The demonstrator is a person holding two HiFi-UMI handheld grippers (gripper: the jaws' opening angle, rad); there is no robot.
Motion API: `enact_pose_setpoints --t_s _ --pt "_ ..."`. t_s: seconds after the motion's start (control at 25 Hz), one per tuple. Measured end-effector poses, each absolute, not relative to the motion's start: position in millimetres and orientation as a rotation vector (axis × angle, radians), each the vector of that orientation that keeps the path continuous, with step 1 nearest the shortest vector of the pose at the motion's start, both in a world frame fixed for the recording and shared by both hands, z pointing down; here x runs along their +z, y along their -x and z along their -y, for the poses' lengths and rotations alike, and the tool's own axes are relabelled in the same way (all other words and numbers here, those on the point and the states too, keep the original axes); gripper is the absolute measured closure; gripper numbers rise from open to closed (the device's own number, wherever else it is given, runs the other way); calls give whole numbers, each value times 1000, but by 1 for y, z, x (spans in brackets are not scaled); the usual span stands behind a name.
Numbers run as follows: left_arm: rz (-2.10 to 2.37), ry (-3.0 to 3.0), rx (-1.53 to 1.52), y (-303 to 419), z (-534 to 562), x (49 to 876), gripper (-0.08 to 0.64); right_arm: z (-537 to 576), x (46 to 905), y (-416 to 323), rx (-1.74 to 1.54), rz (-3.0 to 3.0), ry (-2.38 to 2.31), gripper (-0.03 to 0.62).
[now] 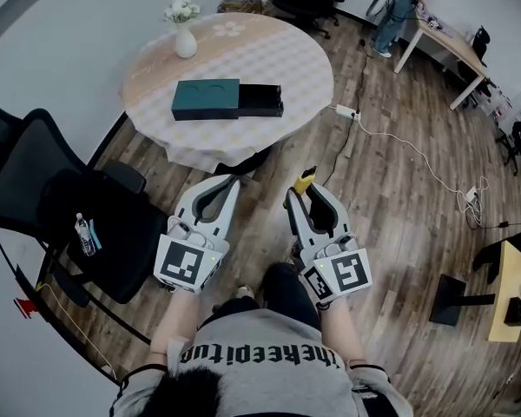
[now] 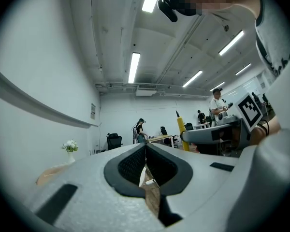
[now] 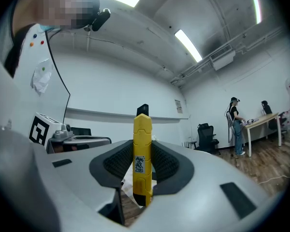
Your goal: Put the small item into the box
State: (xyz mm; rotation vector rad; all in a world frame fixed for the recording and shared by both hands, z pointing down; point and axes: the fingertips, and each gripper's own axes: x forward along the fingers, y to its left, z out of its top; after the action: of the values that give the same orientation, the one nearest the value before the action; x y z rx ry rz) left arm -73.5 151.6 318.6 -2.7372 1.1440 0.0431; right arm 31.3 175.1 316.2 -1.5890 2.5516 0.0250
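Standing upright in right hand-held gripper [image 3: 141,148], yellow cutter [image 3: 141,129], black tip [image 3: 142,109] uppermost

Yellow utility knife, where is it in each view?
Head view: yellow utility knife near centre, sticking out of the right tongs.
Left gripper view: right of centre, upright, beyond the shut left tongs.
Right gripper view: dead centre, clamped upright.
Shared landmark: the person standing at the desk.
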Motion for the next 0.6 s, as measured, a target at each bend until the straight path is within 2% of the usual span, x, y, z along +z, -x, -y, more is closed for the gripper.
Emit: enact_pose_setpoints --t_s 0.6 --pt "-1301 2667 51 37 -56 314 545 -71 312 -71 3 -2635 1453 474"
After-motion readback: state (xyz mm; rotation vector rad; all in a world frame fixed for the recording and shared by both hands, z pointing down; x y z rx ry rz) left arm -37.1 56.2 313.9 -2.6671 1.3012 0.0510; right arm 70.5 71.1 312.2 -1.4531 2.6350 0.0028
